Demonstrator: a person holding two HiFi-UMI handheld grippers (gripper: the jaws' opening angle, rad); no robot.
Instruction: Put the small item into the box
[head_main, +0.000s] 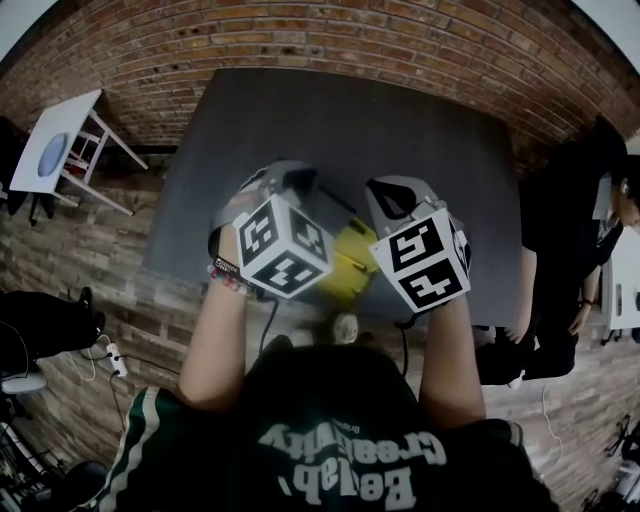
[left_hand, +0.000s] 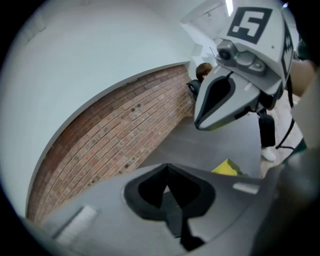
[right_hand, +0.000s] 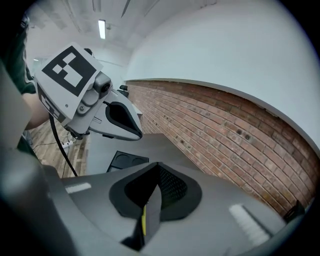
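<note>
Both my left gripper (left_hand: 171, 197) and right gripper (right_hand: 152, 199) have jaws pressed together, so going down I might bump the yellow box (head_main: 352, 265), half hidden under them mid-frame.

The dark grey rectangular table (head_main: 350, 130) is backing onto the red brick wall (head_main: 350, 35). A yellow box (head_main: 352, 262) is sitting on it near the front edge, a black moulded tray (right_hand: 127, 161) is lying on it too, and a small white side table (head_main: 60, 140) is standing off left.

Head view looks steeply down; both gripper views face brick wall (left_hand: 125, 130).
</note>
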